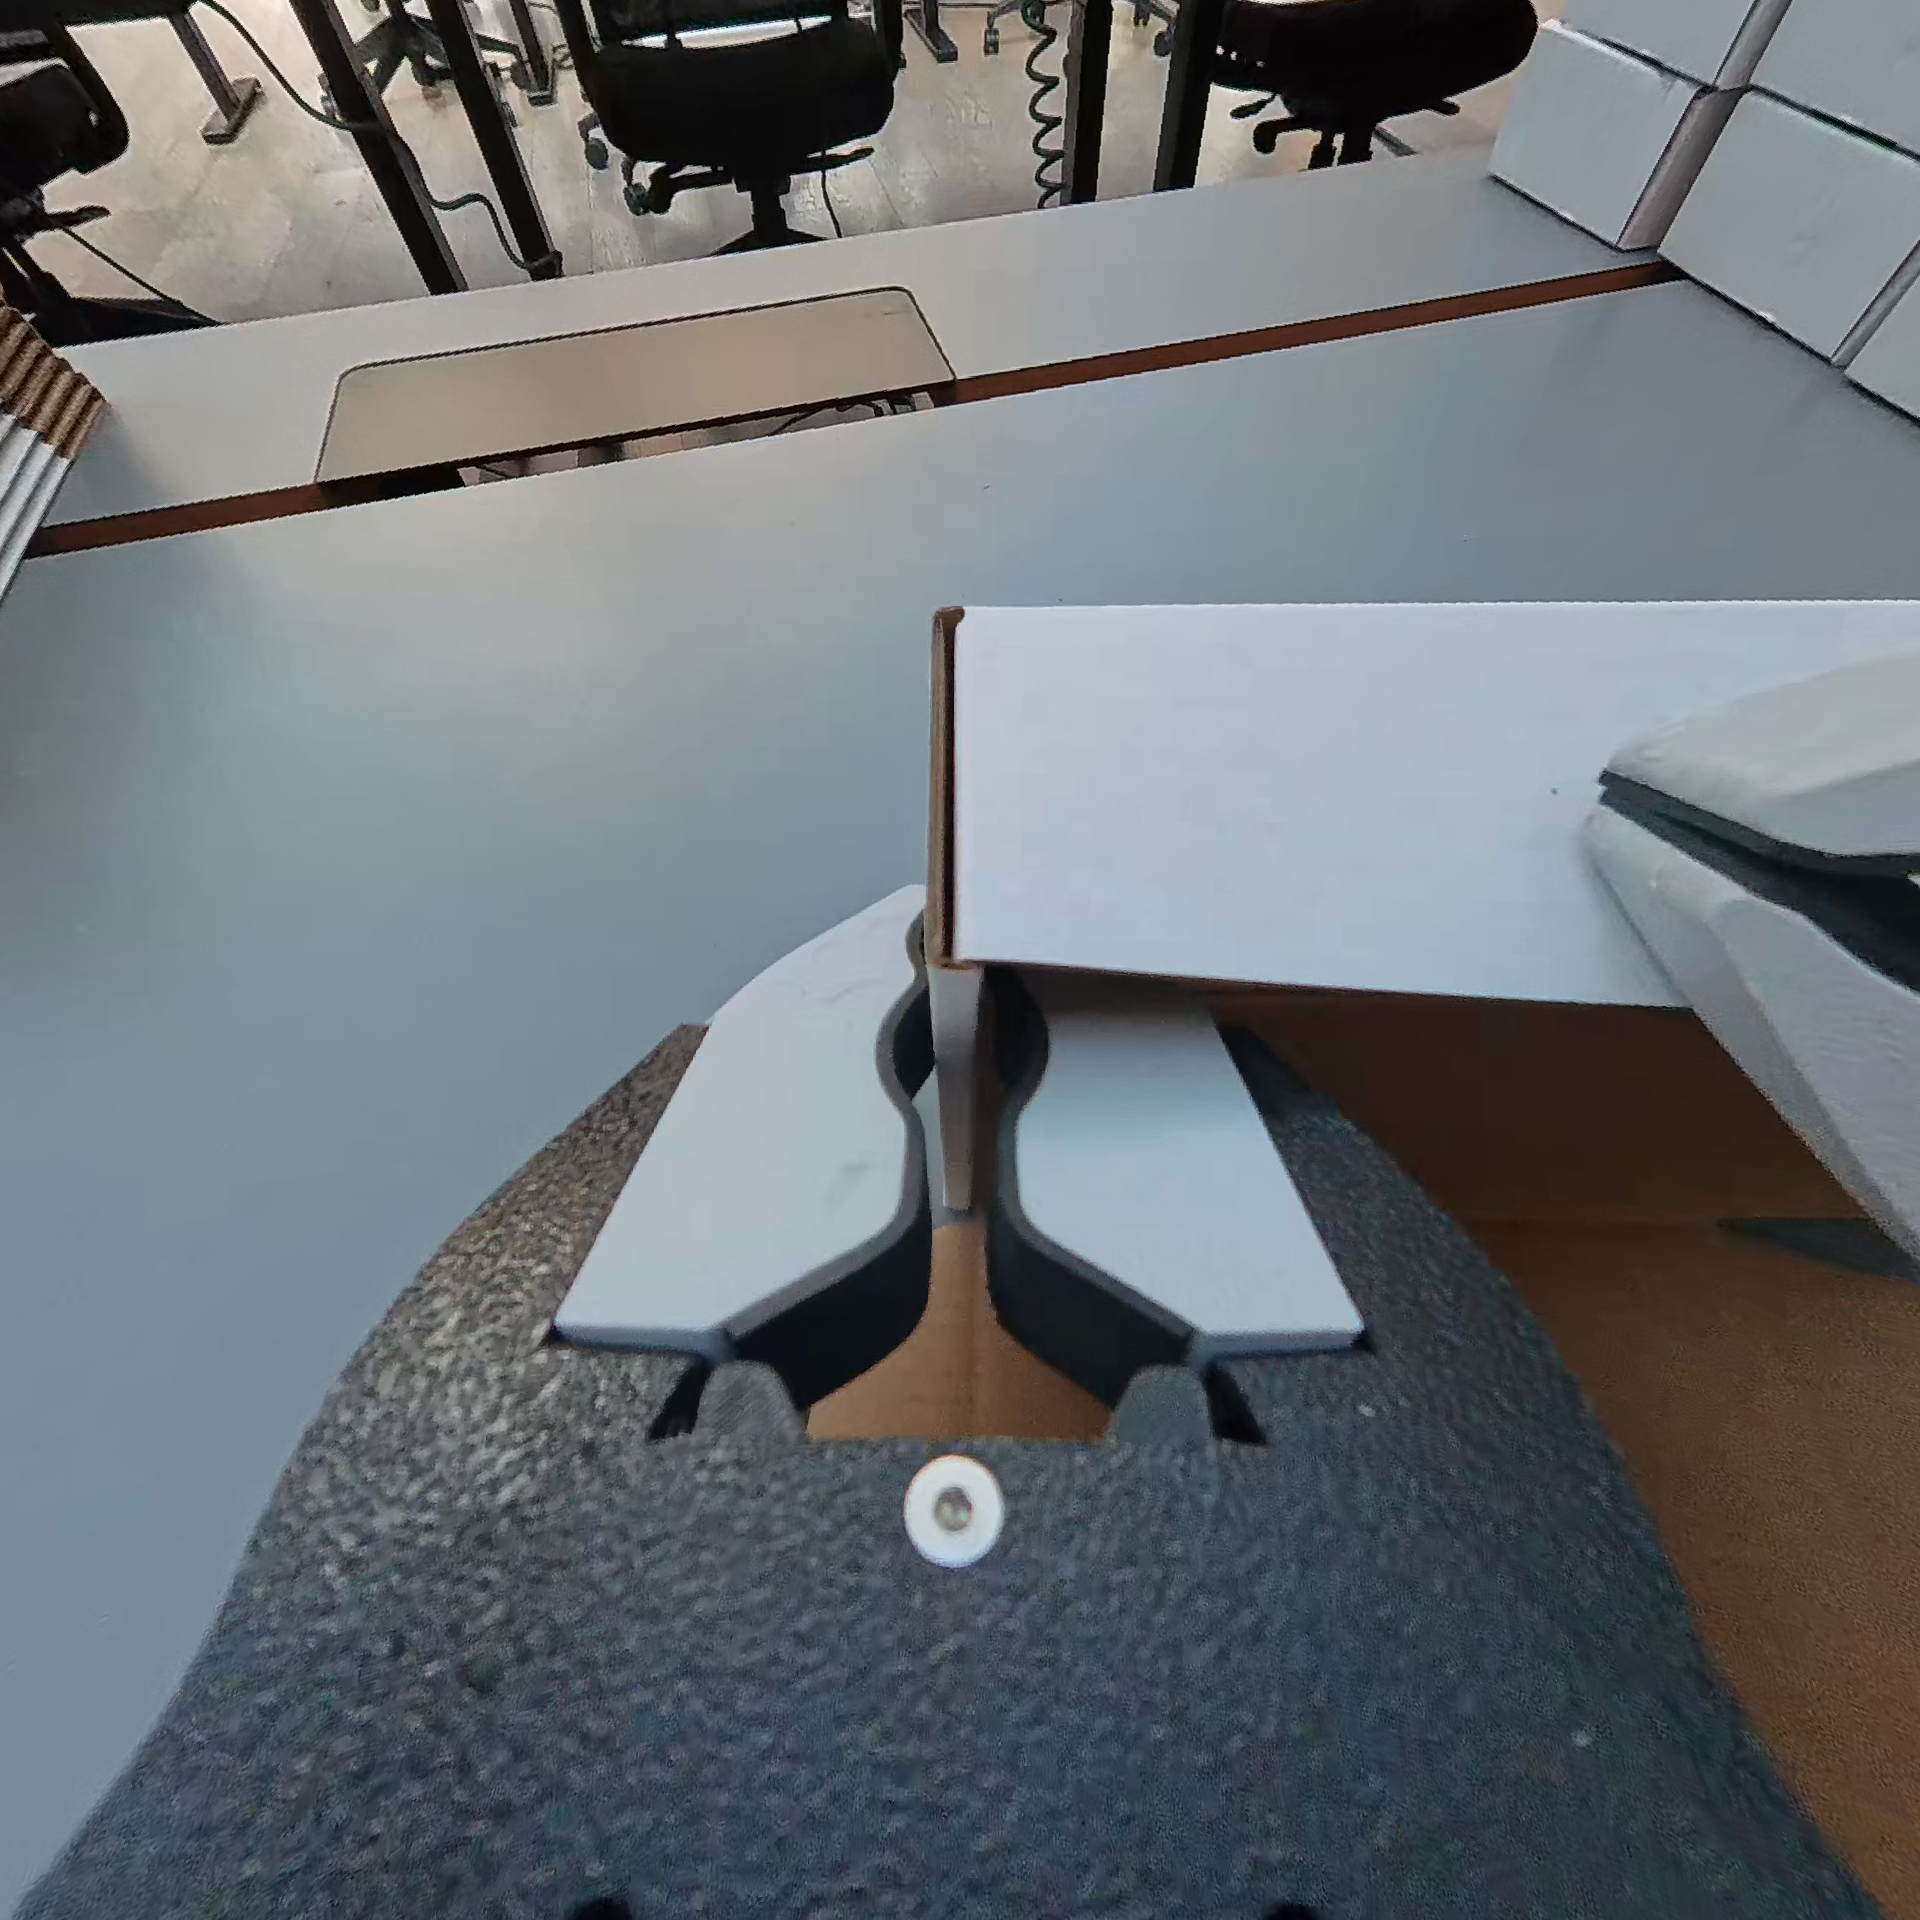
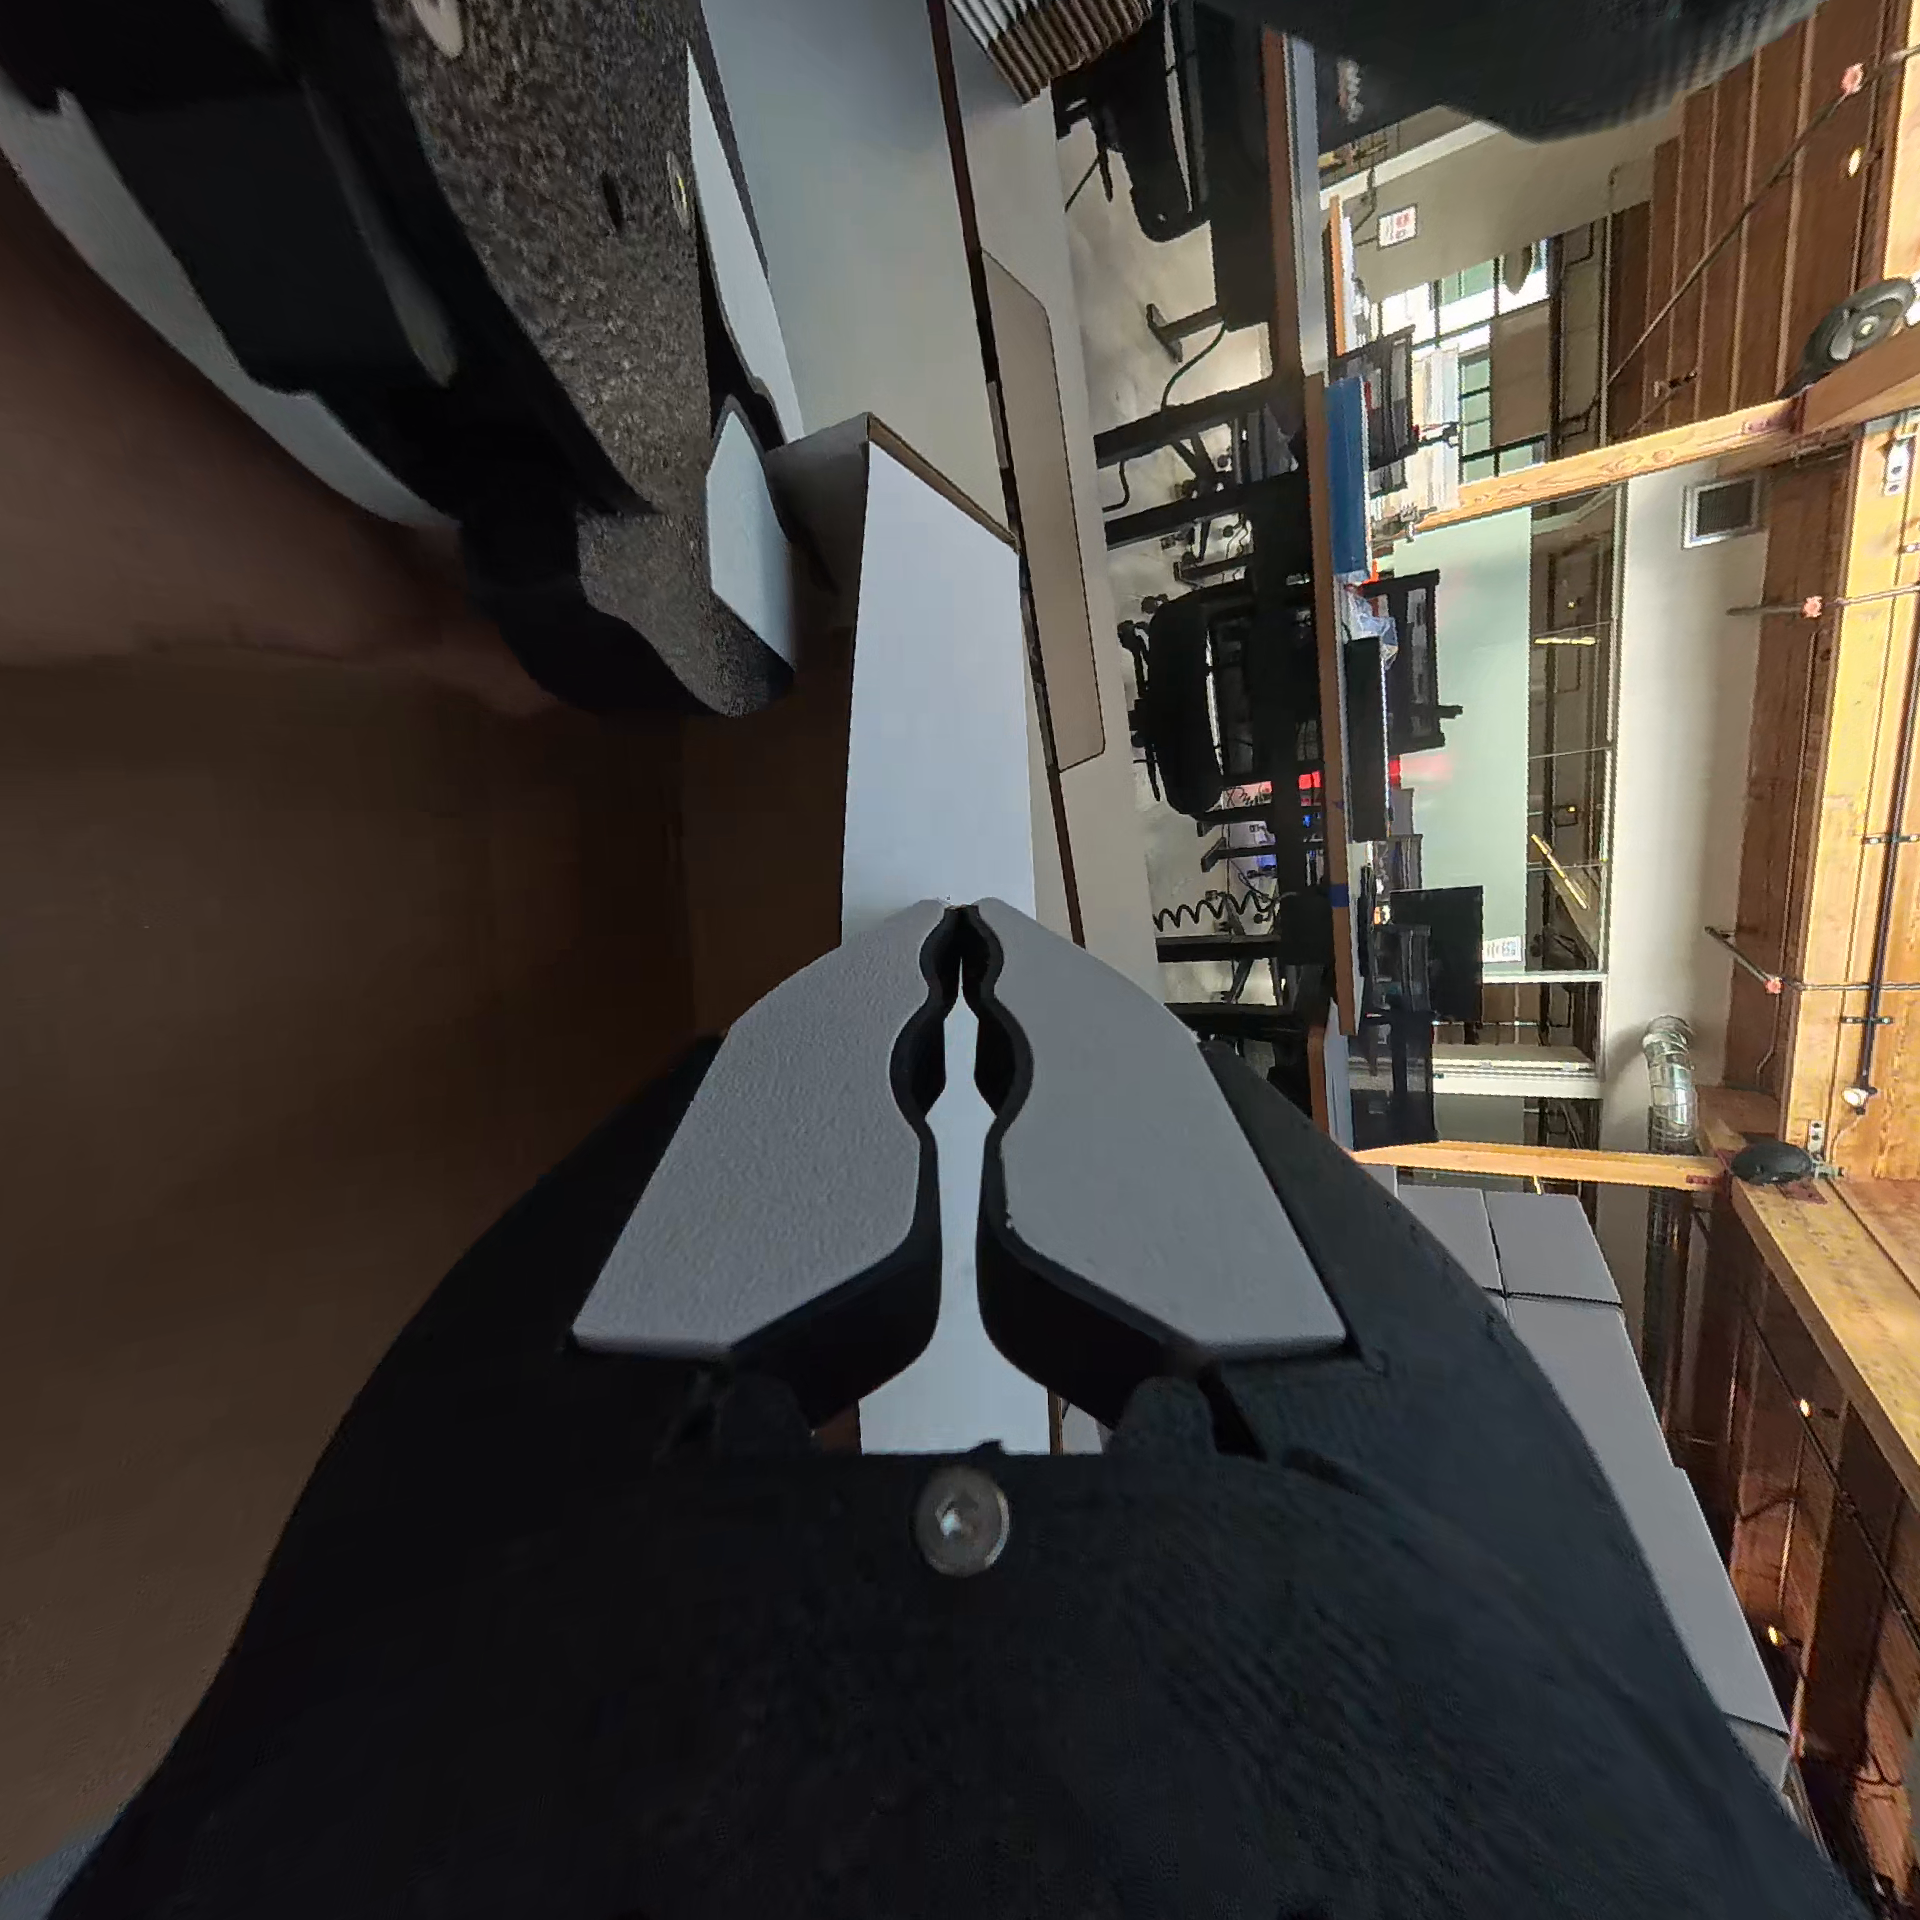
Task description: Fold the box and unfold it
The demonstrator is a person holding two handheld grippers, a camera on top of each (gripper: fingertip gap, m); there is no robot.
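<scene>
A cardboard box, white outside and brown inside, lies on the grey table (image 1: 416,831). Its long white panel (image 1: 1299,800) stands raised over the brown inner floor (image 1: 1558,1351). My left gripper (image 1: 956,997) is shut on a narrow white side flap (image 1: 956,1101) at the panel's left end. My right gripper (image 2: 961,916) is shut on the same white panel (image 2: 935,675), farther along its edge. It also shows at the right of the left wrist view (image 1: 1766,831). The left gripper shows at the top left of the right wrist view (image 2: 623,416).
A stack of white folded boxes (image 1: 1766,156) stands at the table's far right and also shows in the right wrist view (image 2: 1558,1299). Flat cardboard sheets (image 1: 31,436) are piled at the far left. Office chairs (image 1: 738,94) and desk legs stand beyond the table.
</scene>
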